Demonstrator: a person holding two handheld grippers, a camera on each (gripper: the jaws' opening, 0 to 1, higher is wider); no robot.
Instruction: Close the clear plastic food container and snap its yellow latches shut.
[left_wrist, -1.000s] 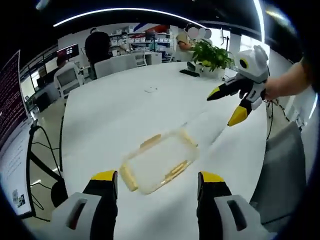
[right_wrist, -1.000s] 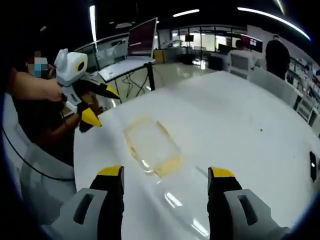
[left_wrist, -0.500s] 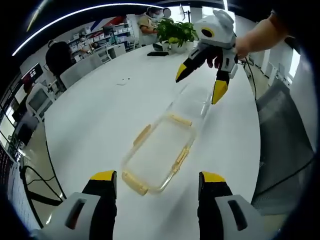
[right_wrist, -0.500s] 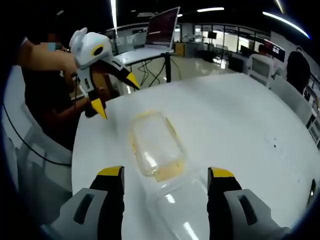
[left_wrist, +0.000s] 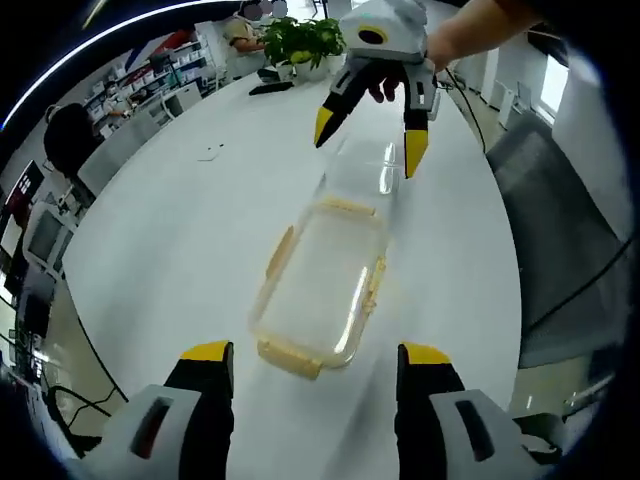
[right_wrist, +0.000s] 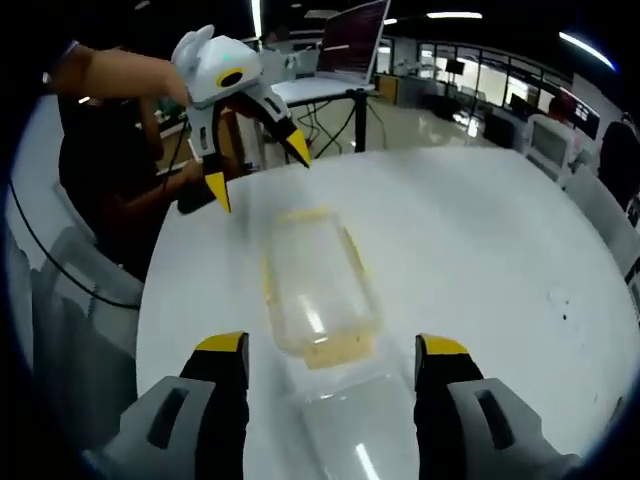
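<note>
Both tongs now nearer, one container (left_wrist: 318, 285), one lid (left_wrist: 365, 170), tongs apart.

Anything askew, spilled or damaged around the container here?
Nothing stands out. The clear container sits flat on the white table, empty, its lid folded open beyond it, yellow latches unsnapped. No spill or crack shows. Both claws, left and right, are open and apart from it.
</note>
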